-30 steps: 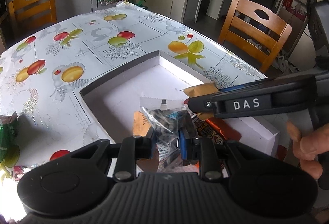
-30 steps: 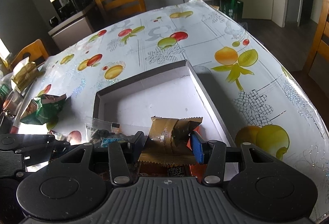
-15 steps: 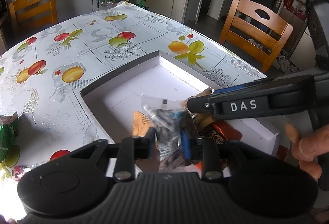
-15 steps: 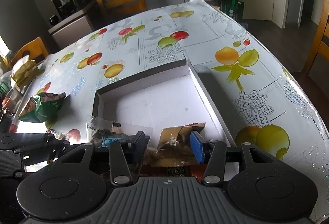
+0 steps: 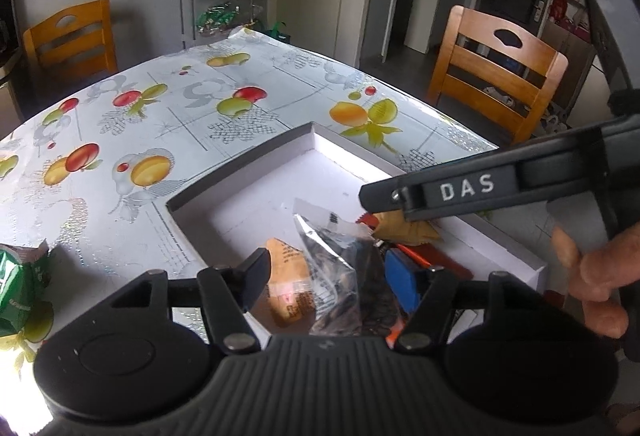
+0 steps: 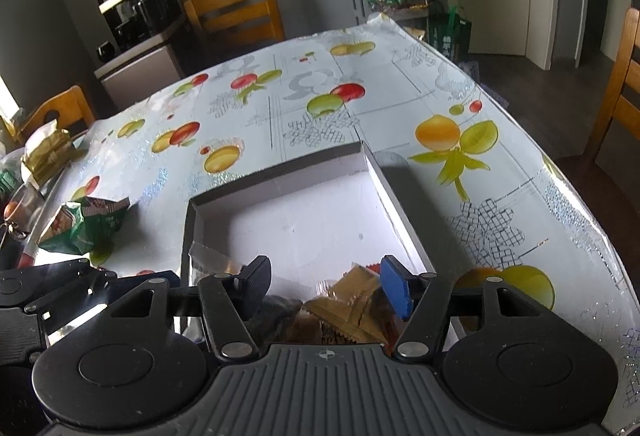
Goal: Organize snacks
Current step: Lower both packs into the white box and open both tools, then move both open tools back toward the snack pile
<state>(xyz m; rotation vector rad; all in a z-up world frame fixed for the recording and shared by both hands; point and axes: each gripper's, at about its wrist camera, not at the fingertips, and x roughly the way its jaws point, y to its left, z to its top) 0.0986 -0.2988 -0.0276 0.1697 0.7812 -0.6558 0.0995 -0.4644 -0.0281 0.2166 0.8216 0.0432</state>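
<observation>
- The left gripper [image 5: 326, 282], low centre of its view, has just been opening; its jaws stand apart around a clear plastic packet of dark snacks [image 5: 344, 276], no longer pinching it.
- The right gripper [image 6: 326, 288] has likewise been opening, jaws clear of the crinkled gold foil packet [image 6: 352, 306].
- Both packets lie in the shallow white cardboard box [image 6: 280, 179] on the fruit-print table [image 6: 400, 83].
- Judgement: lift straight up before reaching away, so no wrapper snags.

Both claws have just been opening. The left claw [image 5: 330, 278] has let go of the clear packet of dark snacks [image 5: 340, 276], and the right claw [image 6: 326, 286] has released the gold wrapper [image 6: 352, 300], which has dropped flat into the white box [image 6: 320, 220].
</observation>
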